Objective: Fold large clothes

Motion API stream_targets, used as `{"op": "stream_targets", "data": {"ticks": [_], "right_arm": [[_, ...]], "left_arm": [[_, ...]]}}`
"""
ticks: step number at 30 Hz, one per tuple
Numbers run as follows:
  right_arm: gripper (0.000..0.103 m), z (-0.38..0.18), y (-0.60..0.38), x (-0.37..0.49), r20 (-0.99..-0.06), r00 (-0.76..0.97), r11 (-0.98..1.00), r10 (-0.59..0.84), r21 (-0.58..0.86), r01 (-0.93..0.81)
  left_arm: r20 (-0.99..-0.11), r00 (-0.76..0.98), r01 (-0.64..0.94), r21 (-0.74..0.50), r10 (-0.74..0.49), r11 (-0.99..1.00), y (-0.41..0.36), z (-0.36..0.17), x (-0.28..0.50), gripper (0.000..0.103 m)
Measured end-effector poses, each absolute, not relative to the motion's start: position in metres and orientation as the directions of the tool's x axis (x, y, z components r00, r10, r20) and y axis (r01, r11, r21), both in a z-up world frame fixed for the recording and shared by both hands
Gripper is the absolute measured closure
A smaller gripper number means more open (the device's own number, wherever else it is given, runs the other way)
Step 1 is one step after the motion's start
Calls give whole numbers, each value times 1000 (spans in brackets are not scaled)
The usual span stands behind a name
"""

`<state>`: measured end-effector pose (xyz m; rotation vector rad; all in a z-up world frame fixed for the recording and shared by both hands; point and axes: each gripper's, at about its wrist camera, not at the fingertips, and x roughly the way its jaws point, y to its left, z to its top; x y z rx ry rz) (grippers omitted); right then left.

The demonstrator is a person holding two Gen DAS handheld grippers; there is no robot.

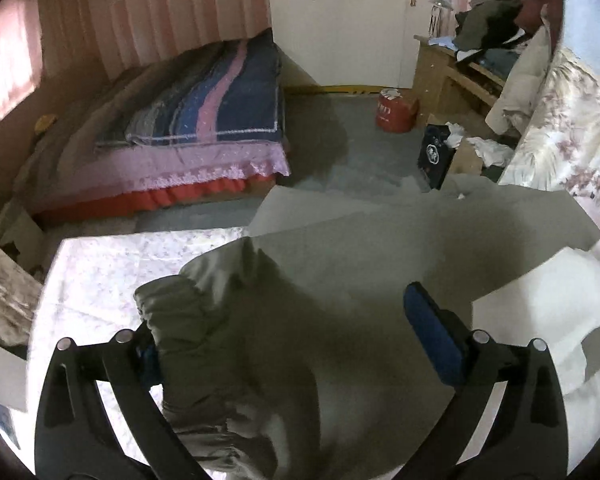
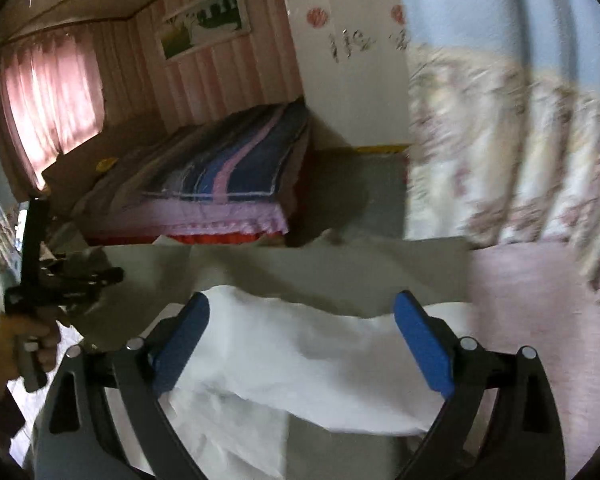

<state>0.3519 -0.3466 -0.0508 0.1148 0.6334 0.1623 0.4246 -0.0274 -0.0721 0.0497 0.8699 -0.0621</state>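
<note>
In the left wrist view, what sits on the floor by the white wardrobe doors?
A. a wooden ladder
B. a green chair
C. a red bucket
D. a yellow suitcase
C: a red bucket stands on the grey floor just in front of the white wardrobe doors.

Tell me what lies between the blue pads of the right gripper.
In the right wrist view, a white fold of the garment lies between the open pads of the right gripper; the pads are not pressing on it.
</note>
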Motion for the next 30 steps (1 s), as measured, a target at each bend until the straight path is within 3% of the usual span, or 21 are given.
{"op": "stream_targets", "data": {"ticks": [3, 7, 9, 12, 19, 20, 25, 30], "right_arm": [[9, -85, -338, 380, -653, 749, 993, 115, 101, -64], [11, -136, -352, 391, -748, 663, 1000, 4, 5, -1], [12, -145, -361, 391, -759, 651, 1000, 4, 3, -2], [12, -143, -372, 391, -767, 640, 999, -49, -36, 34], [12, -147, -389, 390, -780, 625, 1000, -27, -15, 24], [12, -147, -390, 391, -778, 627, 1000, -26, -15, 24], [10, -146, -387, 390, -771, 636, 999, -33, -25, 22], [10, -134, -385, 376, -732, 681, 1000, -18, 2, 29]], "left_arm": [[-784, 618, 90, 2, -54, 996, -21, -90, 429, 3], [-781, 624, 158, 84, -34, 984, -20, -104, 421, 3], [-791, 611, 178, 105, -26, 978, -19, -112, 421, 10], [-781, 624, 182, 94, -41, 979, -13, -115, 418, 12], [-772, 610, 244, -34, -181, 969, 6, -102, 396, 11], [-767, 619, 223, -34, -168, 974, 12, -99, 390, 3], [-717, 685, 145, -35, -126, 989, 36, -79, 354, 3], [-645, 746, 176, -46, -163, 983, 0, -54, 335, 3]]}}
